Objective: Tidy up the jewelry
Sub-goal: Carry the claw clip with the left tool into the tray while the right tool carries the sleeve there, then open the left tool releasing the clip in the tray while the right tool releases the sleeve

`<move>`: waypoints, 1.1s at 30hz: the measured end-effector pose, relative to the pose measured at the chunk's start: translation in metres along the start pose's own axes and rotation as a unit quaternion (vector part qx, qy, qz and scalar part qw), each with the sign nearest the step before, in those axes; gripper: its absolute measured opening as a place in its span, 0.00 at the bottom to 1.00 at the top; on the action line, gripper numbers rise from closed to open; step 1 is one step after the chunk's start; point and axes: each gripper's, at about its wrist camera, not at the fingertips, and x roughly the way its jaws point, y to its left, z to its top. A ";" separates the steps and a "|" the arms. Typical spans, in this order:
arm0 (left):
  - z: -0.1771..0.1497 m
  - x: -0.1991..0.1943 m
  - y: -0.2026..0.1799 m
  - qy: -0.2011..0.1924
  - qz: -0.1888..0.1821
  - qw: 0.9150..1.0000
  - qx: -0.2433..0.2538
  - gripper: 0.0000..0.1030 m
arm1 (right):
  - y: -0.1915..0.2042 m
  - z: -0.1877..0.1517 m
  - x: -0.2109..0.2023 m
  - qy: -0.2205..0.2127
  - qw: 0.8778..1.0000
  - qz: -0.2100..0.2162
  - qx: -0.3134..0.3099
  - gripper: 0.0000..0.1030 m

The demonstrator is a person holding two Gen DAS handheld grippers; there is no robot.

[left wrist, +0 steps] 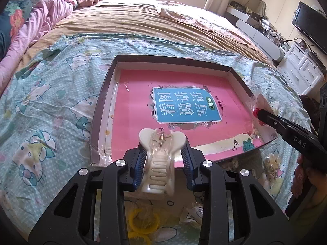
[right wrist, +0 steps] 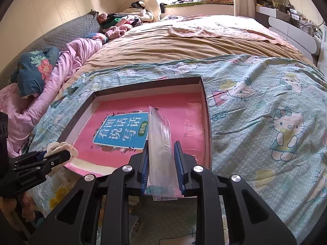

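My left gripper is shut on a cream hair claw clip in clear wrap, held over the near edge of a shallow dark-rimmed box lined with a pink book cover. My right gripper is shut on a clear plastic packet over the box's near right side. In the left wrist view the right gripper shows holding that packet, with a red piece at its tip. In the right wrist view the left gripper shows at the left with the clip.
The box lies on a teal Hello Kitty sheet on a bed. Yellow rings in a bag and more bagged trinkets lie near me. Pink bedding is at the left; a white dresser and a TV stand at the right.
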 end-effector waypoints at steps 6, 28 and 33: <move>0.004 0.012 0.007 0.010 0.005 1.000 -0.004 0.24 | 0.000 0.000 0.017 0.013 1.000 -0.010 -0.002 0.21; 0.003 0.007 0.012 0.008 -0.001 1.000 -0.015 0.25 | -0.004 -0.012 -0.016 -0.013 1.000 -0.014 0.020 0.59; 0.002 -0.008 0.012 -0.007 -0.001 1.000 -0.018 0.43 | -0.004 -0.015 -0.040 -0.030 0.999 -0.006 0.024 0.65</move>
